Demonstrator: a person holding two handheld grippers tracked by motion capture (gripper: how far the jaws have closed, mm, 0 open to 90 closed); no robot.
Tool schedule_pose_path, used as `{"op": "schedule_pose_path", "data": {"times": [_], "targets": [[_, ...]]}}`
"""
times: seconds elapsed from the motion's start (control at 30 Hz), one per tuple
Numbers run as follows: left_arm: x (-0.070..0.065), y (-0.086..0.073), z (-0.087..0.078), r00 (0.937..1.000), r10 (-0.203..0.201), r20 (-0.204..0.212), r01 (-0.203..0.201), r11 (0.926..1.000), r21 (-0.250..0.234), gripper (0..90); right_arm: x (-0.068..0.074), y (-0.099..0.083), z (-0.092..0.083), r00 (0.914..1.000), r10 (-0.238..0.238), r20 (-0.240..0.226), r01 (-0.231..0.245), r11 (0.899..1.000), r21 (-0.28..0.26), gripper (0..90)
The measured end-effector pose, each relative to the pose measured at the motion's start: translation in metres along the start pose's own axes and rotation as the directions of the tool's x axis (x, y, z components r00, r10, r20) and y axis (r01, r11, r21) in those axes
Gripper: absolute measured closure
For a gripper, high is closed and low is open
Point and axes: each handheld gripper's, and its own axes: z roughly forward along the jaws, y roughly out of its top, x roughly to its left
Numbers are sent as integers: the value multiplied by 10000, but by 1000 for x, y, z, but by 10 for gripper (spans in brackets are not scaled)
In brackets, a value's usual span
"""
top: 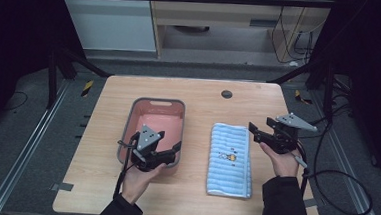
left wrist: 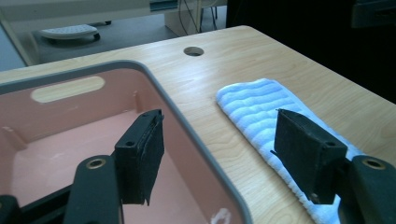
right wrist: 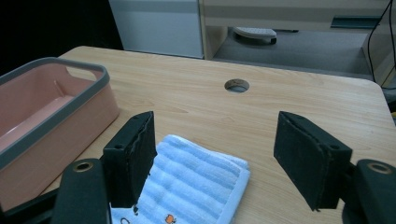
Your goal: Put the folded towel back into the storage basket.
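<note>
Overhead, a light wooden table (top: 199,95) holds a pink basin (top: 170,111) with a grey rim at about ten o'clock from the table's middle, and a folded blue-and-white striped towel (top: 230,160) at about four o'clock, lying flat with a small cartoon print on it. A round hole (top: 226,94) sits in the tabletop at twelve o'clock. The person's left gripper (top: 169,141) hovers over the basin's near right corner, its jaws spread wide and grasping nothing. The right gripper (top: 257,133) hangs just beside the towel's right edge, at three o'clock of it, jaws likewise released and empty. Both sleeves are dark.
</note>
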Motion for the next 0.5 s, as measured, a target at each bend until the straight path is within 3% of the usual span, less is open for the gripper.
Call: {"op": "schedule_pose_path", "data": {"times": [0.5], "targets": [[-33, -7, 23, 9977, 267, 627, -286, 9992, 289, 344, -9, -1, 11, 9999, 76, 80, -77, 9999, 118, 305]]}}
